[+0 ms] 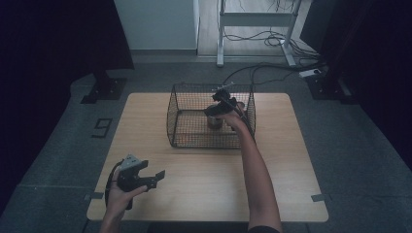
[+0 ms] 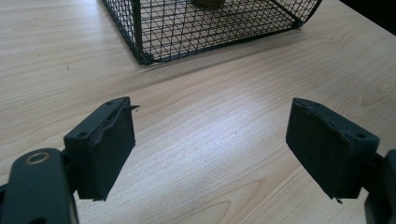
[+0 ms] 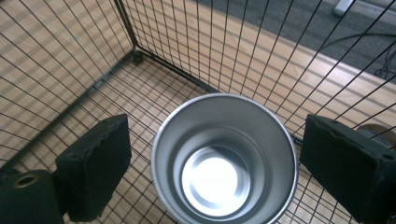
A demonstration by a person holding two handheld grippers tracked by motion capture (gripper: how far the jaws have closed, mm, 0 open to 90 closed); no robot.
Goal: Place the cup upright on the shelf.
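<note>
A black wire basket [image 1: 194, 138] stands on the far half of the wooden table [image 1: 214, 184]. Inside it a shiny metal cup [image 1: 214, 121] stands upright near the right wall. My right gripper [image 1: 216, 110] reaches down into the basket over the cup. In the right gripper view the cup [image 3: 219, 177] sits mouth up between the jaws of my right gripper [image 3: 223, 158], with a gap on each side and neither pad touching it, so this gripper is open. My left gripper [image 1: 151, 171] hovers at the table's near left, open and empty, its jaws [image 2: 210, 149] wide above bare wood.
The basket [image 2: 210, 28] lies ahead of the left gripper, its near corner closest. Its mesh walls [image 3: 140, 56] close in around the right gripper. Beyond the table are grey floor, a white desk frame [image 1: 255, 19] and cables [image 1: 272, 68].
</note>
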